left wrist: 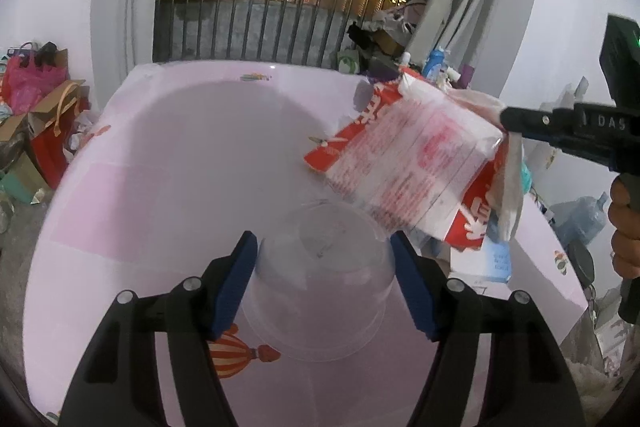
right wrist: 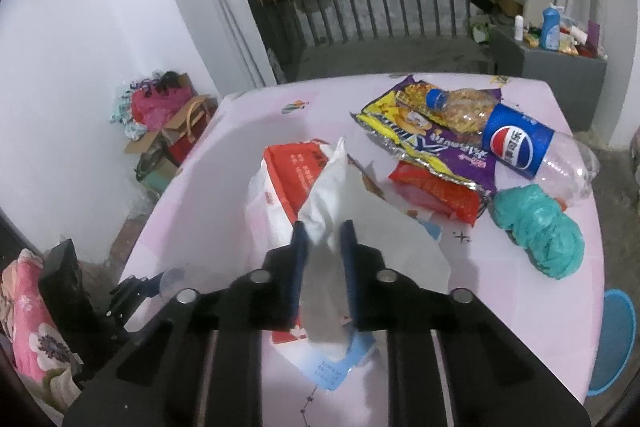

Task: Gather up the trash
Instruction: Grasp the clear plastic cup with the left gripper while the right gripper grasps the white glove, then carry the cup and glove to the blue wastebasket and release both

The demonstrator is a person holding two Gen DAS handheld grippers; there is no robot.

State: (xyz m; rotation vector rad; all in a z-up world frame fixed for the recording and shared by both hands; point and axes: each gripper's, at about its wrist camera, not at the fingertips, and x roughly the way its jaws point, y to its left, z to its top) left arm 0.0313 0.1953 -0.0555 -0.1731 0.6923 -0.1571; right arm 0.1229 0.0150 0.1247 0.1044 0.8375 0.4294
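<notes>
Over pink table, right gripper jaws pinch tissue pack; left gripper jaws flank clear cup.

left gripper: pads either side of clear plastic cup, contact unclear; right gripper: pinching red-white wrapper, lifted; table: pink cloth

The cup is clear smooth plastic; the wrapper is glossy red-and-white film; the tissue is soft matt paper; the bottle is clear plastic, its label shiny; the green bag is crinkled thin plastic
</notes>
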